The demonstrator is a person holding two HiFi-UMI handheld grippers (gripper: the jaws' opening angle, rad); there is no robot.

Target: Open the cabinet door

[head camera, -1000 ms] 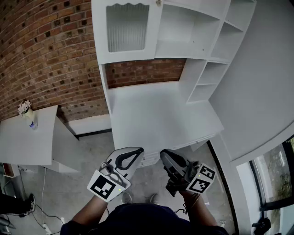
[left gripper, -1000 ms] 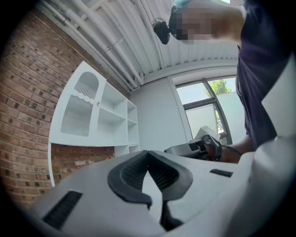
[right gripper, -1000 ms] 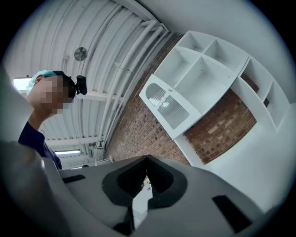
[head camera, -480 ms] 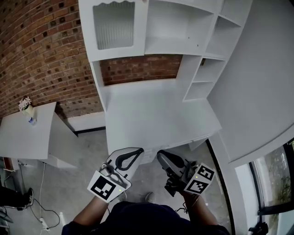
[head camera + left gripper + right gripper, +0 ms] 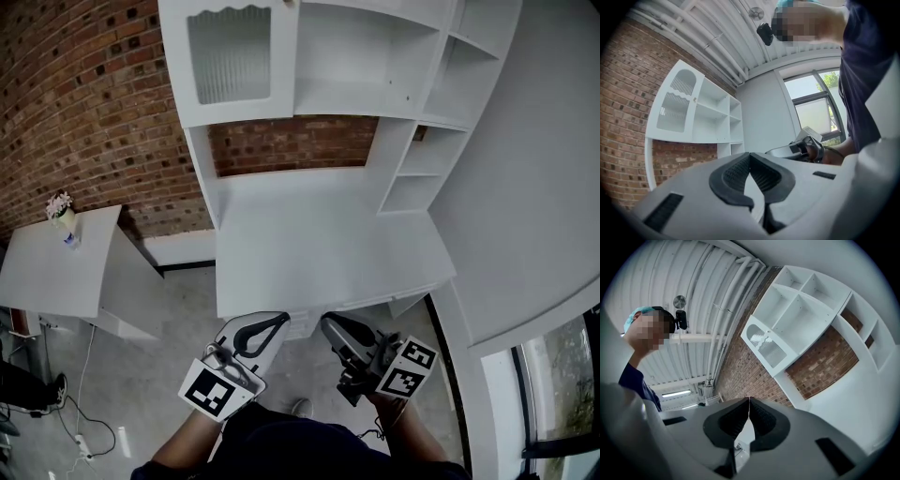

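Both the left tool and right tool are pressed together, empty, at the table's near edge. The cabinet door sits closed above the far left corner, well apart. Arriving with tips unspread could merely bump the door instead of catching its edge.

Left claw closed, empty; right claw closed, empty.

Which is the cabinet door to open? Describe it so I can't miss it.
Against the red brick wall stands a white desk with a shelf unit on top. The white cabinet door is at that unit's upper left corner. It alone is closed, with a ribbed translucent panel under a scalloped edge; its neighbours are open shelves.
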